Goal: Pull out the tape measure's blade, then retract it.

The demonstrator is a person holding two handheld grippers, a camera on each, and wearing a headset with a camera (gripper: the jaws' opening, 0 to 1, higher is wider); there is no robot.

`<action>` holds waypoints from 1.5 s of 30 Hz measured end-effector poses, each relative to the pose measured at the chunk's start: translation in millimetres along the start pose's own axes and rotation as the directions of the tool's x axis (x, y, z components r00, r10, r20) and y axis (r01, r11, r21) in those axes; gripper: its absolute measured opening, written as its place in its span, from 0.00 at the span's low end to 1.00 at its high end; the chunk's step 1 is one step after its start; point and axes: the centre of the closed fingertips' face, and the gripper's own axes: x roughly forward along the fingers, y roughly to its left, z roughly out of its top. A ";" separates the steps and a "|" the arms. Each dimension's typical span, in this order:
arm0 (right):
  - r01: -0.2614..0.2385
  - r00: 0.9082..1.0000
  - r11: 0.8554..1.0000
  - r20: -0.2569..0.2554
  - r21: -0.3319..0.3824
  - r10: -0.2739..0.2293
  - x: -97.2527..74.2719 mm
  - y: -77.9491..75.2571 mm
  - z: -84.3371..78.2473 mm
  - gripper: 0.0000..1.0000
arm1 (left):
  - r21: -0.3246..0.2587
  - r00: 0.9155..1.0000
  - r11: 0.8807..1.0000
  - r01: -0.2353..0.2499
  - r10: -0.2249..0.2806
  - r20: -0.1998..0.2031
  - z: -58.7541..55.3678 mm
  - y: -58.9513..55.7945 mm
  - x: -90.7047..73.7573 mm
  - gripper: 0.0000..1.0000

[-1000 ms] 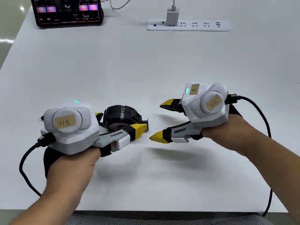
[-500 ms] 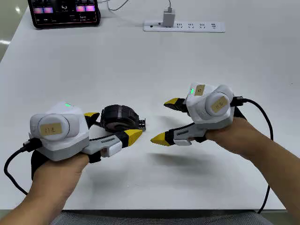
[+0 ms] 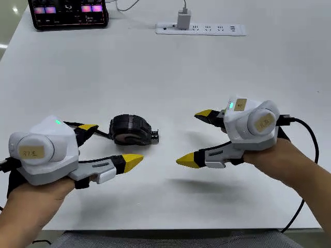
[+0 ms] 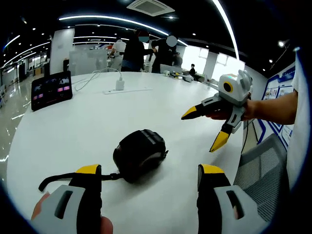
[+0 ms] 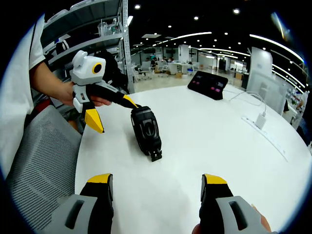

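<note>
Tape measure [image 3: 132,130] on table [image 3: 155,67] | left hand-held gripper [image 3: 110,144], right hand-held gripper [image 3: 194,137] spread

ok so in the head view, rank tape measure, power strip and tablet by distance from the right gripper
1. tape measure, just left of the right gripper
2. power strip, ahead at the far edge
3. tablet, far left corner

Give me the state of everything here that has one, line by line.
tape measure: blade retracted, lying free on the table
left gripper: open, empty
right gripper: open, empty
tablet: screen lit
power strip: one charger plugged in
</note>
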 end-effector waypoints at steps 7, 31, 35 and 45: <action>0.019 1.000 1.000 0.000 0.012 -0.019 -15.1 1.9 -9.0 0.75 | 0.042 0.999 0.998 0.037 -0.037 -0.009 -2.2 -0.4 -9.1 0.78; 0.083 0.995 0.995 -0.055 0.057 -0.080 -61.3 5.9 -49.4 0.92 | 0.148 0.995 0.985 0.092 -0.085 -0.054 -14.9 8.7 -33.6 0.90; 0.089 0.994 0.995 -0.072 0.052 -0.085 -68.7 5.0 -56.5 0.96 | 0.175 0.995 0.980 0.092 -0.082 -0.065 -17.2 12.1 -38.1 0.91; 0.096 0.990 0.995 -0.108 0.031 -0.092 -84.8 3.5 -68.3 0.99 | 0.198 0.992 0.974 0.108 -0.093 -0.084 -22.1 13.9 -43.6 0.93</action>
